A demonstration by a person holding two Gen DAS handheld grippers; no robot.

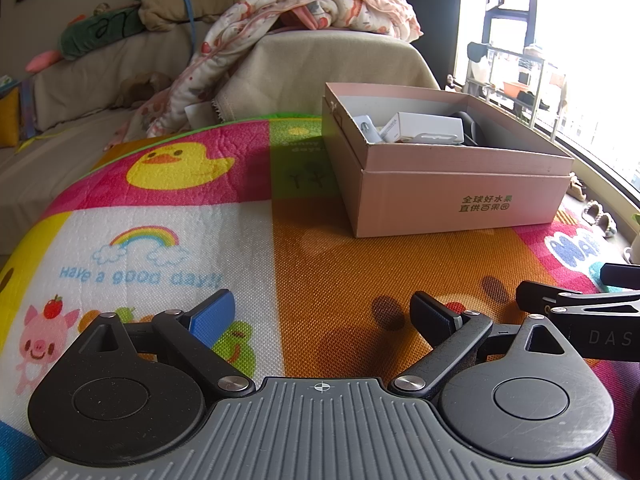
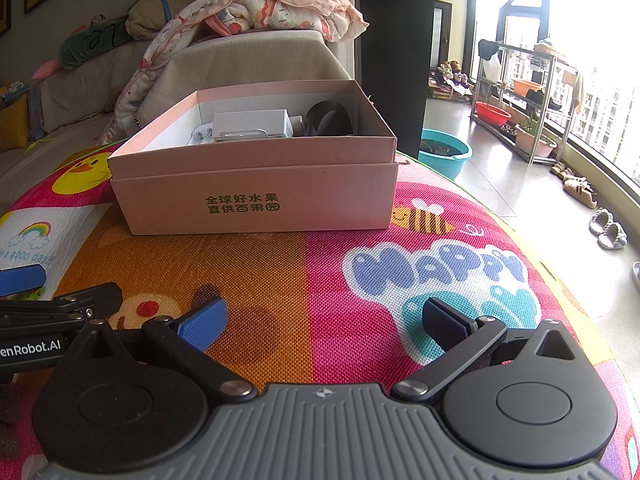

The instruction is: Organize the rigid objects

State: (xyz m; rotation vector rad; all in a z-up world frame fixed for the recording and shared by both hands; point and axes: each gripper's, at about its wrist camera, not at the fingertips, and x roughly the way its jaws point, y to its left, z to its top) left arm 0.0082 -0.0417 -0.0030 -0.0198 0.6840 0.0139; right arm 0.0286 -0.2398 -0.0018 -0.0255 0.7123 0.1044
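Observation:
A pink cardboard box [image 1: 464, 196] [image 2: 256, 200] with green printed characters sits on the colourful play mat [image 1: 320, 264] [image 2: 304, 280]. Inside it lie white packages [image 1: 420, 128] [image 2: 252, 124] and a dark rounded object [image 2: 328, 118]. My left gripper [image 1: 324, 320] stands open above the mat, short of the box and left of it, nothing between its fingers. My right gripper [image 2: 324, 320] is open too, in front of the box, with nothing held. The two grippers sit side by side; each one's edge shows in the other's view.
A covered sofa [image 1: 120, 72] with a patterned blanket [image 1: 304, 12] [image 2: 256, 4] and plush toys lies behind the mat. To the right are tiled floor, a teal basin [image 2: 444, 152], a metal rack [image 2: 520, 100] with tubs, slippers [image 2: 608, 228] and a large window.

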